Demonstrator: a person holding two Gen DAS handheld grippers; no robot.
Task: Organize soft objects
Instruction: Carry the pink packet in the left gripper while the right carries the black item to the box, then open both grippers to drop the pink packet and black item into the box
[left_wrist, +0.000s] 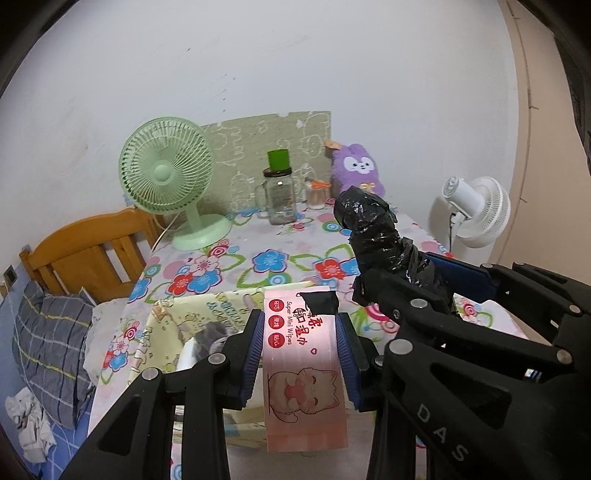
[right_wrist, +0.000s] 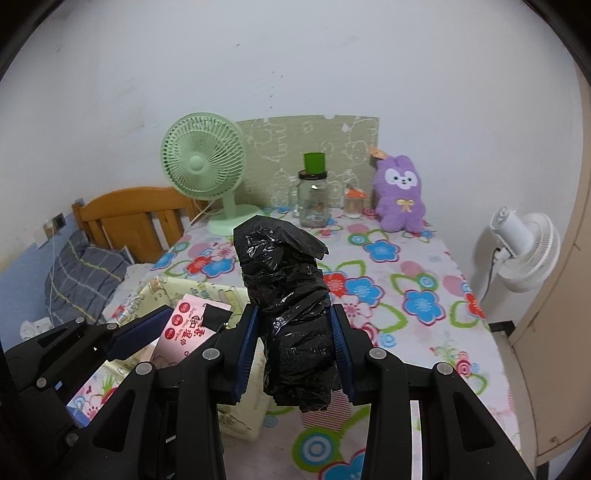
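My left gripper (left_wrist: 300, 325) is shut on a pink pack of mini wipes (left_wrist: 304, 365) with a cartoon cat, held above a pale yellow fabric storage box (left_wrist: 173, 317). My right gripper (right_wrist: 295, 325) is shut on a roll of black plastic bags (right_wrist: 291, 310), held upright above the floral table just right of the box (right_wrist: 207, 291). The black roll (left_wrist: 373, 229) and right gripper show at the right in the left wrist view. The wipes pack (right_wrist: 184, 332) and left gripper show at the lower left in the right wrist view.
On the floral tablecloth (right_wrist: 406, 280) at the back stand a green desk fan (right_wrist: 207, 170), a glass jar with a green cup on top (right_wrist: 314, 195), a small jar (right_wrist: 352, 205) and a purple plush bunny (right_wrist: 400, 192). A white fan (right_wrist: 524, 247) stands right; a bed (right_wrist: 92, 273) lies left.
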